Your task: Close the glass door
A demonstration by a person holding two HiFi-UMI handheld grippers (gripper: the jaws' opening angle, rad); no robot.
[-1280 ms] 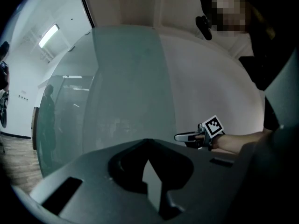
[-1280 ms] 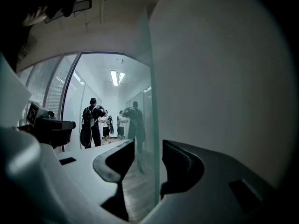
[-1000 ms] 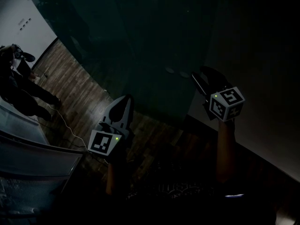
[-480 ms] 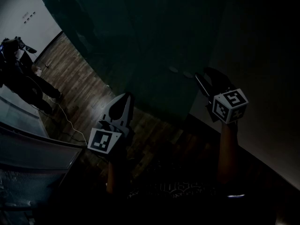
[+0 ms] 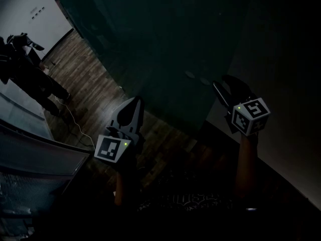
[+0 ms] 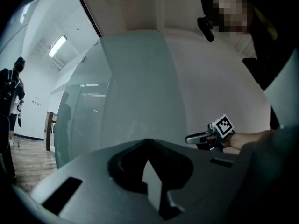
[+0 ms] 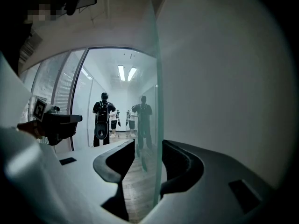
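Observation:
The glass door is a tall dark teal pane in the head view, standing over the wooden floor. My right gripper is at the pane's right edge. In the right gripper view that gripper is open, and the glass door's edge runs up between its fingers, close to the right one. My left gripper hangs left of it in front of the pane. Its tips meet, so the left gripper is shut on nothing, facing the frosted glass door.
A white wall lies right of the door's edge. A person with a backpack stands down the hallway, the same person at the head view's far left. A thin cable lies on the wooden floor. A glass partition sits lower left.
The head view has drifted, so door, floor and person sit a little further right. Both grippers keep their places: the right one at the door's edge, the left one shut.

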